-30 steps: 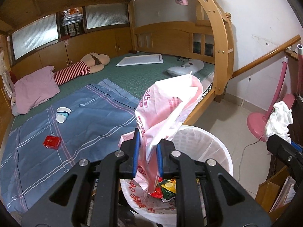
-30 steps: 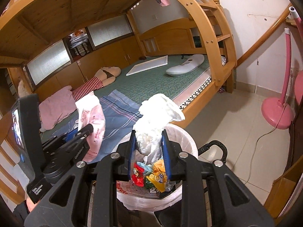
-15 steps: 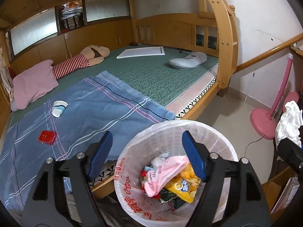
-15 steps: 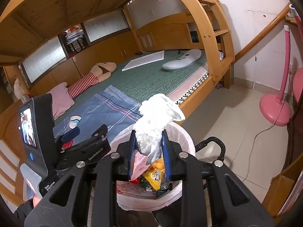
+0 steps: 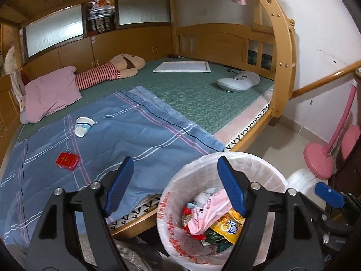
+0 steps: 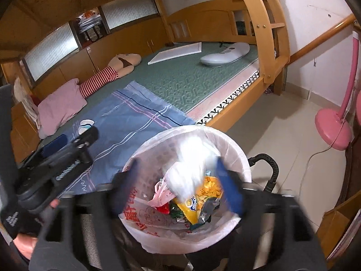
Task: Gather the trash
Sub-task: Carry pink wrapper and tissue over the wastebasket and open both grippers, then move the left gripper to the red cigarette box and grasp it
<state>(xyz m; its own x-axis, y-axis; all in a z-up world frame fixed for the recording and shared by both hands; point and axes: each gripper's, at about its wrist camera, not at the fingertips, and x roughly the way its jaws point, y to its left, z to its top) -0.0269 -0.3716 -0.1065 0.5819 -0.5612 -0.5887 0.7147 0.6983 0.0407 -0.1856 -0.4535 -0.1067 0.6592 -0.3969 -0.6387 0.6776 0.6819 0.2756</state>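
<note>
The round white mesh bin with a thin plastic liner (image 6: 230,144) stood on pale floor tiles, just beside the wooden bed edge (image 6: 239,94). The right hand-held gripper (image 6: 178,187) was opening above its rim, a blurred white crumpled tissue (image 6: 191,160) loose between the spread blue pads. The left hand-held gripper (image 5: 173,187) stood apart, empty. A glossy pink bag (image 5: 205,212) lay crumpled inside.

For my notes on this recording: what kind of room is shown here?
Most likely a bedroom at home: a wooden bunk bed with a pink pillow and blue blanket, and a lined trash bin beside it.
</note>
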